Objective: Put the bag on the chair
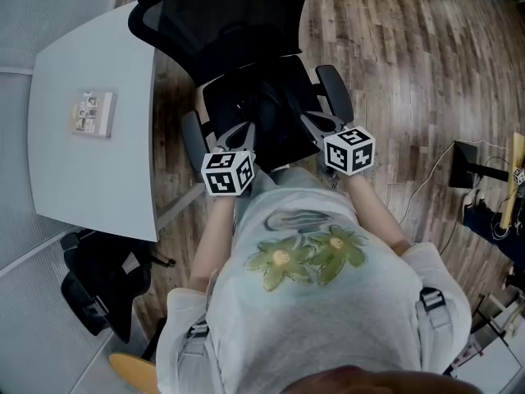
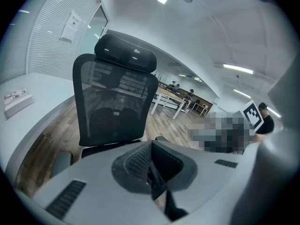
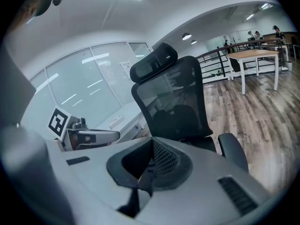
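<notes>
Head view: my left gripper [image 1: 244,131] and right gripper [image 1: 318,121] flank the black bag [image 1: 275,130], jaws of each clamped on a thin strap [image 2: 156,188]. Bag is over the chair [image 1: 221,23] seat, black on black, so I can't tell its axis. Beyond: grey desk [image 1: 90,171], unreadable booklet [image 1: 92,113], plank floor [image 1: 394,72].

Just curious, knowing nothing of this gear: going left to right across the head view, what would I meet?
White table, left gripper, black bag, right gripper, black box on the floor.
</notes>
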